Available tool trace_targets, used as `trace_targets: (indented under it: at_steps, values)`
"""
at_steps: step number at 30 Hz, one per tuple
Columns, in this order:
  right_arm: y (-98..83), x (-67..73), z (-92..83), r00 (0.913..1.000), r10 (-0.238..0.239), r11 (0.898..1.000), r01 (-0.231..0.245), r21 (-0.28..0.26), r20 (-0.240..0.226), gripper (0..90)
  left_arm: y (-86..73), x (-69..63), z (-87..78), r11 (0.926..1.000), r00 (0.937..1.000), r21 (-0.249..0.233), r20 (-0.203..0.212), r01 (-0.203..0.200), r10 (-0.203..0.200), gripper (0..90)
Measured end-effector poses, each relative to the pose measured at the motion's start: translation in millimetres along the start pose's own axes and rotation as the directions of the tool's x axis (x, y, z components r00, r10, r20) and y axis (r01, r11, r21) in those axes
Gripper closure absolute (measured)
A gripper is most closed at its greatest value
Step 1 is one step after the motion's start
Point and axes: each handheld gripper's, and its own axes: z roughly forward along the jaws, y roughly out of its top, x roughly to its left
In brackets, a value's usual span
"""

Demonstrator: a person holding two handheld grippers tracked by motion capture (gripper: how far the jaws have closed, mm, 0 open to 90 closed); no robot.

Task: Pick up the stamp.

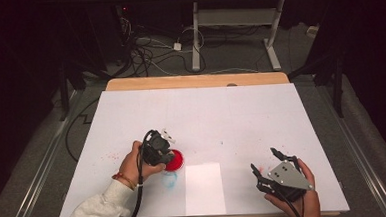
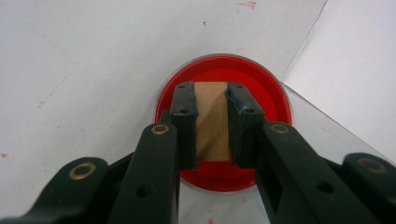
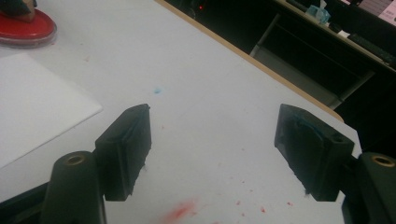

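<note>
The left gripper (image 2: 212, 123) had its jaws clamped on a small wooden block (image 2: 212, 119), which stood in the red ink dish (image 2: 261, 84) near the front of the desk (image 1: 241, 111). By the look of it, the block was gripped and inked, but the white sheet (image 1: 204, 188) beside the dish bore no print yet. The right gripper (image 3: 212, 149) hovered with jaws wide apart, holding nothing. Red and blue flecks marked the white surface. Beyond lay cables and a dark room.
</note>
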Motion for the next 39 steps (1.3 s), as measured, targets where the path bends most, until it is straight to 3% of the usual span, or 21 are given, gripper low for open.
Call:
trace_targets:
  at_steps: [5,11,13,15,18,21,27,33,39]
  values:
    - [1.5,2.5,0.7,1.0,-0.005,1.0,0.005,-0.002,-0.002,27.5,-0.8,-0.1,-4.6,0.9998,1.0,-0.017,0.002,-0.004,0.004,73.4]
    - [0.8,1.1,0.6,1.0,-0.001,1.0,0.001,-0.001,-0.002,27.3,-2.1,1.4,-30.6,0.9962,1.0,-0.086,0.008,0.005,-0.005,73.3]
    - [0.7,1.1,0.8,1.0,-0.004,1.0,0.004,0.001,0.002,27.3,-1.9,-1.1,-40.3,0.9947,0.9998,-0.101,0.002,-0.019,0.019,73.4]
    - [0.7,1.5,1.4,0.9999,-0.007,1.0,0.007,0.004,0.009,27.4,-1.6,-7.2,-52.8,0.9898,0.9973,-0.124,-0.027,-0.071,0.068,73.4]
    - [0.9,2.2,1.6,0.9999,-0.01,1.0,0.01,0.006,0.007,27.4,-1.2,-10.2,-57.2,0.9872,0.9958,-0.131,-0.025,-0.09,0.088,73.4]
    - [1.0,3.1,2.1,0.9999,-0.011,1.0,0.011,0.007,0.006,27.4,-0.6,-12.7,-54.8,0.988,0.9952,-0.121,-0.024,-0.097,0.095,73.4]
    - [0.7,3.6,2.6,0.9999,-0.016,1.0,0.016,0.011,0.005,27.4,-1.0,-9.6,-26.7,0.9945,0.9958,-0.051,-0.006,-0.091,0.091,73.4]
    - [-0.2,4.0,3.4,0.9996,-0.027,0.999,0.027,0.02,0.003,27.5,-0.2,-9.9,-2.3,0.9949,0.9945,0.0,0.028,-0.101,0.101,73.4]
    - [-0.1,4.2,3.2,0.9994,-0.033,0.999,0.033,0.018,0.008,27.6,-0.9,-9.4,1.5,0.9953,0.9947,0.002,0.033,-0.097,0.097,73.5]
